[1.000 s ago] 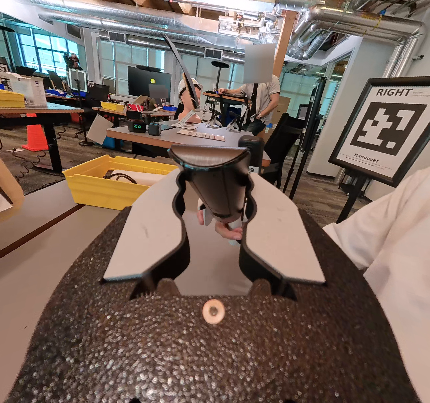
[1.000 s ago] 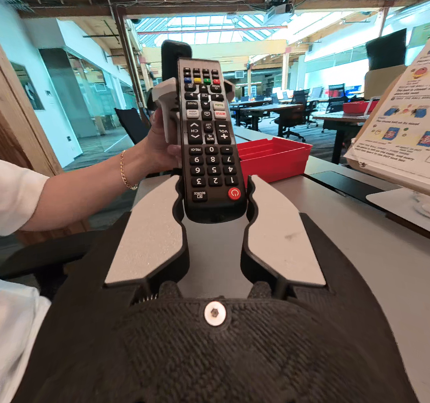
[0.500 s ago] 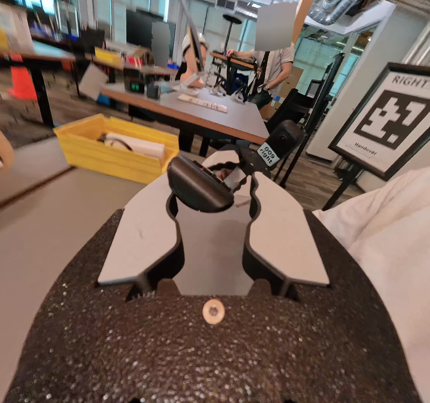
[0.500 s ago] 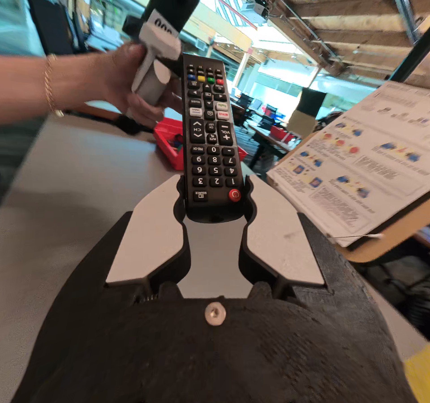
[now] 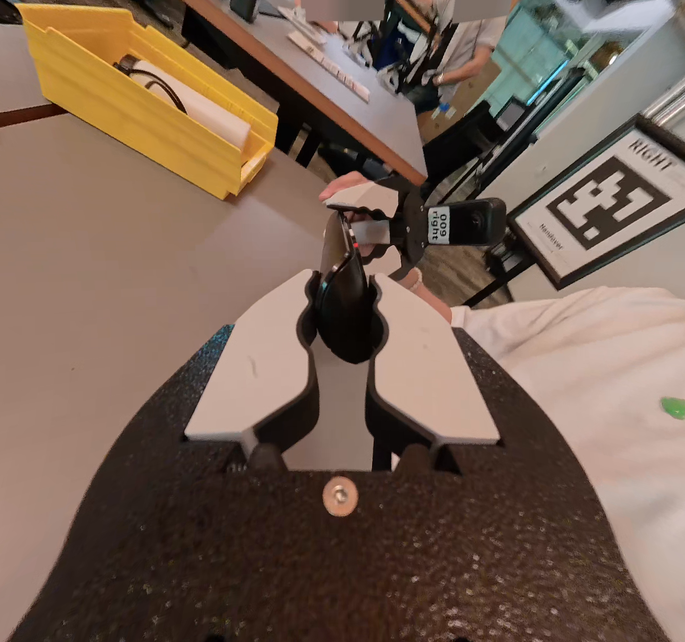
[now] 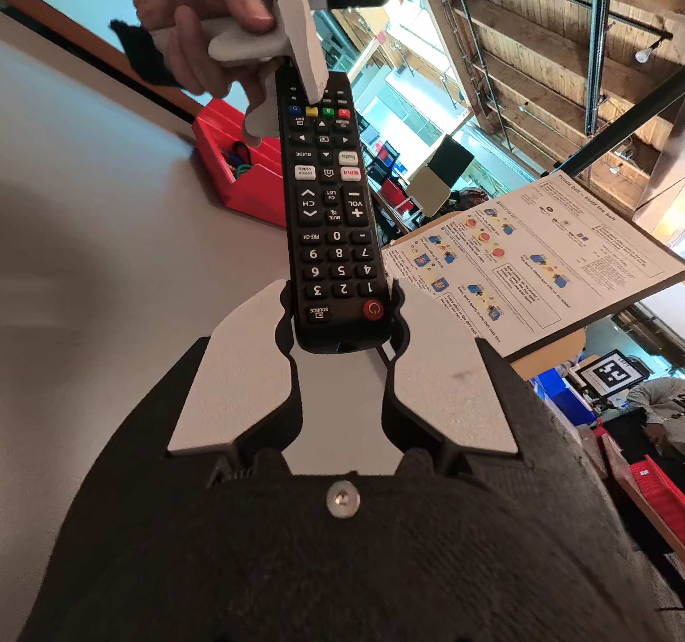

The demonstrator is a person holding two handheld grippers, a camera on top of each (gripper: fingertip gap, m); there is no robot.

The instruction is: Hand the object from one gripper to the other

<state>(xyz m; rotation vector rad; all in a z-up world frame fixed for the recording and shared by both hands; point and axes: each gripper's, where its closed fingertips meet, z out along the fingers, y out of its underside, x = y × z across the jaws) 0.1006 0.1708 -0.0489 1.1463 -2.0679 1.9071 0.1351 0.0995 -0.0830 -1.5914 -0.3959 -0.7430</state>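
Bright daylight throughout, fisheye-bent edges, motion blur toward the margins.

We cannot see the far end of the long black button-faced remote control [image 6: 330, 216], which sits behind the pale fingers [image 6: 304, 50] of the left hand-held gripper [image 6: 293, 105], whose body runs off the top edge. In the left wrist view the remote [image 5: 343, 313] shows only edge-on. The grey surface [image 6: 92, 216] at left is smeared by motion blur.
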